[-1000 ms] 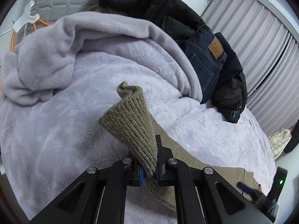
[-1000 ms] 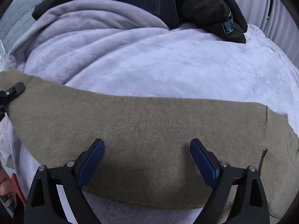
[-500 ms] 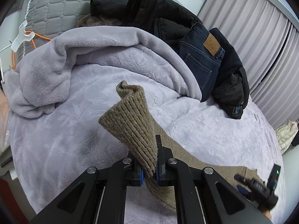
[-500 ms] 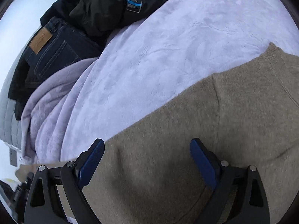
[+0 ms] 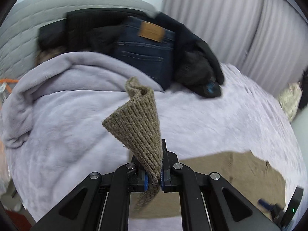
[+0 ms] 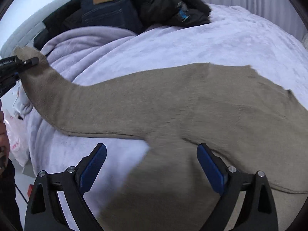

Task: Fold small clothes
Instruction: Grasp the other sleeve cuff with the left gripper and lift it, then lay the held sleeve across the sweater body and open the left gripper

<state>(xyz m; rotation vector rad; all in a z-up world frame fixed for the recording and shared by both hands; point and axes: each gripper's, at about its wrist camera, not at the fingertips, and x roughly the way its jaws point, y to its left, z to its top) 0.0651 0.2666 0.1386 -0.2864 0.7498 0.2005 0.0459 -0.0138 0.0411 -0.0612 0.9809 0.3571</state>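
While the sweater's mid-fold: quick rundown of what's where, all on a bed.

Sweater: the tan knit sweater (image 6: 173, 104) lies spread flat across the lilac blanket (image 6: 192, 44), body toward the right and one long sleeve trailing off left.

Sleeve cuff: the ribbed cuff (image 5: 138, 123) is lifted off the blanket and pokes up out of the left tongs, curled over at the tip. My guess is it's held by the very end so the whole sleeve can swing over onto the body in one go.

Left gripper (image 5: 154, 179): clamped tight on that cuff, blue pads squeezing the knit from both sides with no gap showing. From the right wrist view you can see it off at the left edge with the sleeve hanging down from it.

Right gripper (image 6: 152, 163): jaws spread wide, nothing between the pads. It hovers low over the sweater's body near the armpit; can't tell if it's actually touching the fabric. Probably parked there to pin the body while the sleeve comes across.

Clutter: jeans (image 5: 146, 52) and a black jacket (image 5: 196, 57) are piled at the far end of the bed, well apart from the sweater, so they shouldn't get in the way.

Watch out: soft knit on plush blanket could drag and bunch.
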